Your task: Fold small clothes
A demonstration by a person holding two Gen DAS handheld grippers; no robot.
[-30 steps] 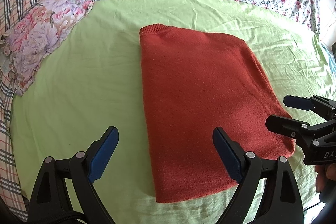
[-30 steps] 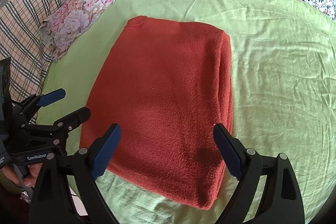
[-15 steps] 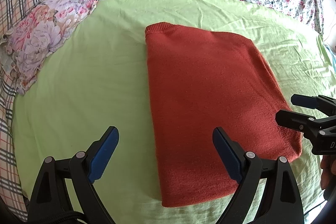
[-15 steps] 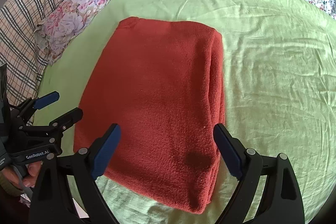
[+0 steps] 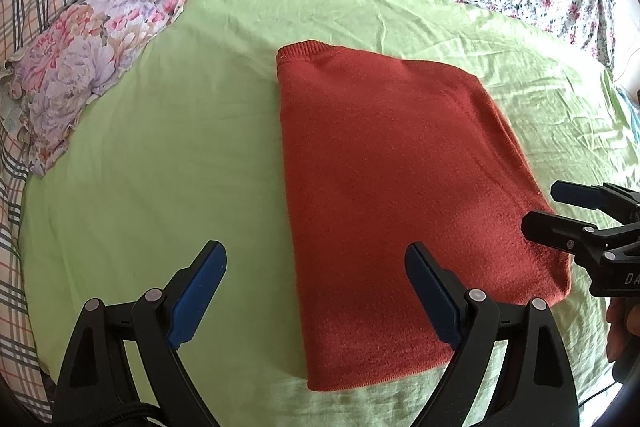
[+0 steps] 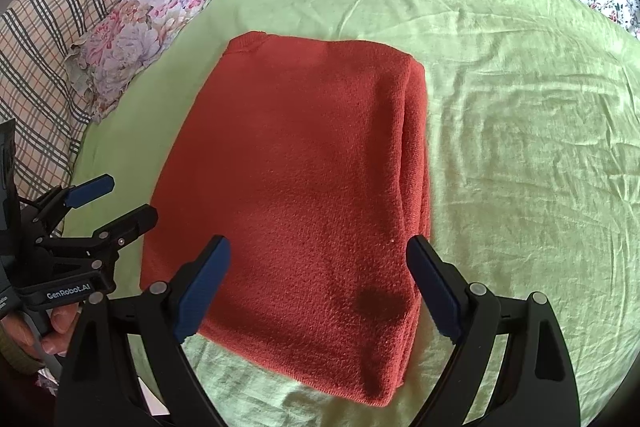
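Green sheet bears folded red sweater; both grippers gape.

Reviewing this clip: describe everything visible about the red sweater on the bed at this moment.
The rust-red knit sweater is folded into a neat rectangle lying flat on the light green sheet. A ribbed edge shows at its far left corner, stacked layers along its right side, and a darker patch near the front right corner. The left gripper and right gripper, both open, hover at its near edge; neither grips it.
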